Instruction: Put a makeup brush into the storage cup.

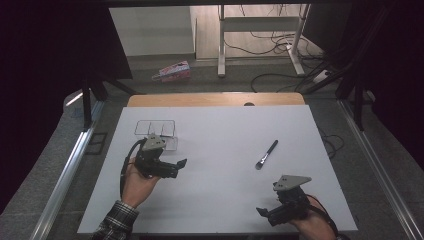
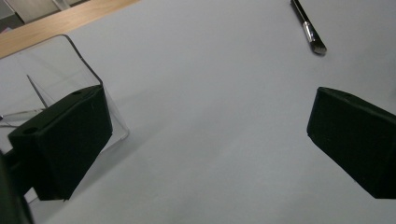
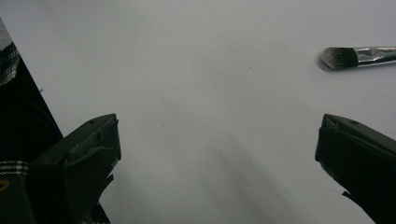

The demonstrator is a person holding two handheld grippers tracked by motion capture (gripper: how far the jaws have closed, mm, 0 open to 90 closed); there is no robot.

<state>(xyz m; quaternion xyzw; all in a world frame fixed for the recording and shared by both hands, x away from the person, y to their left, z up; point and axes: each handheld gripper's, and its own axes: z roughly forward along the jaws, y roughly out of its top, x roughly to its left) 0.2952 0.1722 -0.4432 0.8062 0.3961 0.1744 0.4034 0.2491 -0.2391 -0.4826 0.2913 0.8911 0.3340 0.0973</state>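
High view | left gripper point(image 1: 183, 162) wide open, empty; right gripper point(image 1: 260, 212) likewise; brush point(image 1: 266, 154) between

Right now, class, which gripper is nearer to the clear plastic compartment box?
Left. The left gripper sits right beside the clear plastic compartment box; the right gripper is far across the table, near its front edge.

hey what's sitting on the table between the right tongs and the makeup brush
Nothing: in the high view, bare white table runs from the right tongs up to the makeup brush. The right gripper view agrees.
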